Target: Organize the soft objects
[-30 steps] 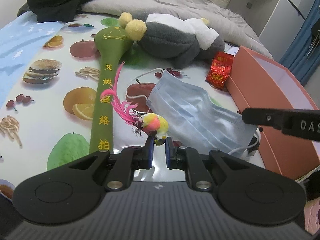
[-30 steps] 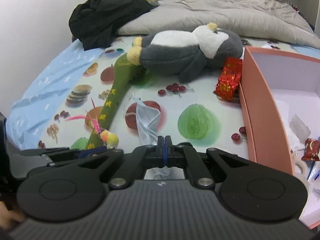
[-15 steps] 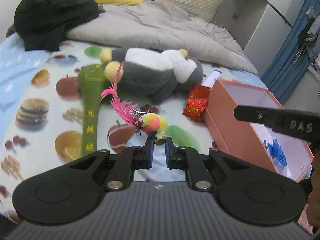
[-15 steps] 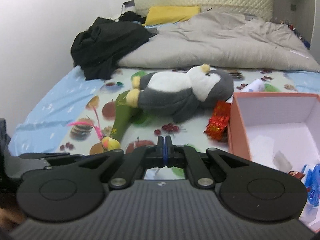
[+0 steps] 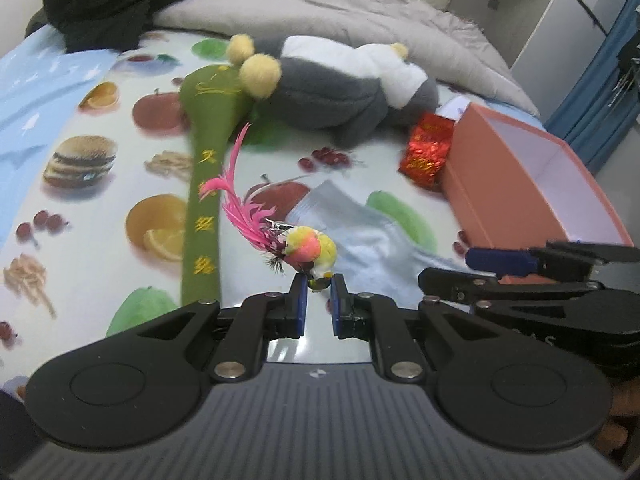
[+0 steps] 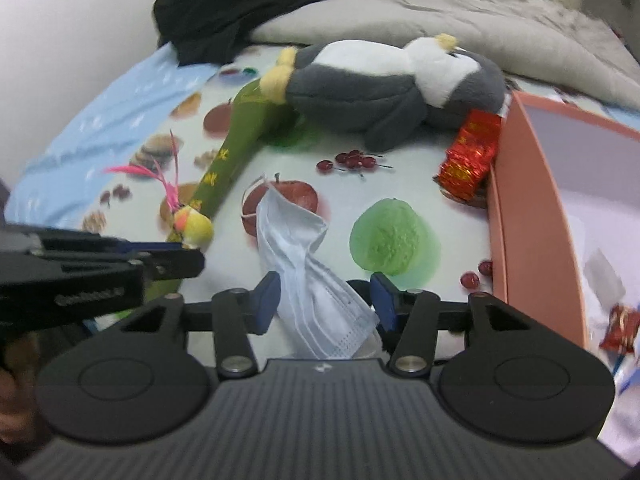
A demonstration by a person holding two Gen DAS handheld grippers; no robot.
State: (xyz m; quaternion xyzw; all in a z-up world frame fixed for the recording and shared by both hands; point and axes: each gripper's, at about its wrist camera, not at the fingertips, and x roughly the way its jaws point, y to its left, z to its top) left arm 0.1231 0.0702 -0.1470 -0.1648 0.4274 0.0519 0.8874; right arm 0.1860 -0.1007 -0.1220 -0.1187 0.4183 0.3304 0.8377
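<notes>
on the bed, a fruit-print cloth (image 5: 100, 216) carried the objects. at far left a black garment (image 6: 224, 8) lay heaped beside a grey blanket (image 5: 360, 4). a green padded stick (image 5: 206, 168) ran lengthwise down the cloth, its broad end touching a grey-and-white plush penguin (image 6: 384, 84). the left gripper (image 5: 318, 300) held a small feathered toy bird (image 5: 308, 250) by its lower end, jaws narrow around it, pink tail feathers rising to the left. near centre a pale blue face mask (image 6: 308, 264) lay crumpled on the cloth; the right gripper (image 6: 326, 300) had its jaws wide, one on either side of the mask's near end, not pinching it. a red foil packet (image 6: 468, 160) lay against the outer wall of an open pink box (image 6: 528, 216) at far right, which contained small items too blurred to identify.
</notes>
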